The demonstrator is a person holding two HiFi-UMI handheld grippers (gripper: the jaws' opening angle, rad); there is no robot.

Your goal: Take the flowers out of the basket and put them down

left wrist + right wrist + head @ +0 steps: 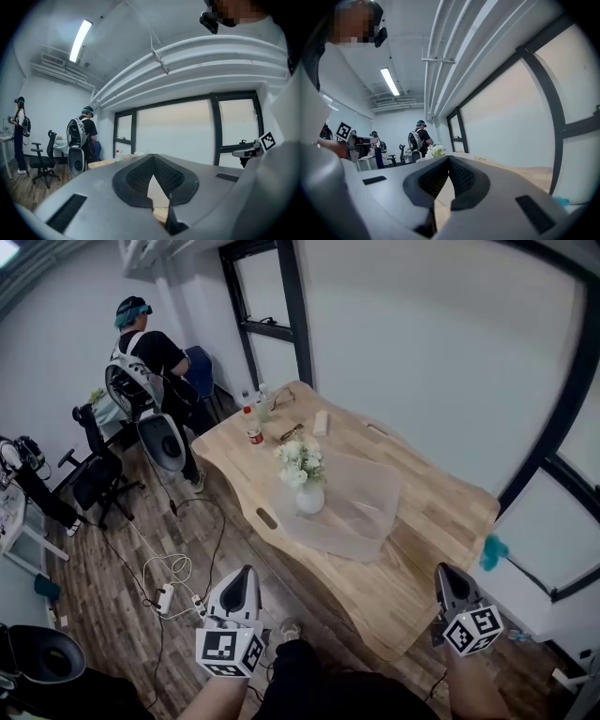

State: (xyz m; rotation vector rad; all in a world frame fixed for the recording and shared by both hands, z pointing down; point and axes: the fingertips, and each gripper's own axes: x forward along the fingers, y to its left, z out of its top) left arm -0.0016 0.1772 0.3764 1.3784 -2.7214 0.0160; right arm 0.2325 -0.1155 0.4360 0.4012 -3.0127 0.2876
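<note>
Table (441,532) of pale wood bears clear basket (377,491) near windows (264,292).

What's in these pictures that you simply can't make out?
Head view: the flowers are too small to count the blooms.
Head view: the label on the red-capped bottle is too small to read.
Left gripper view: the body of the left tongs covers most of the table.
Right gripper view: the right tongs hide the vase and basket; only flower tops show.
</note>
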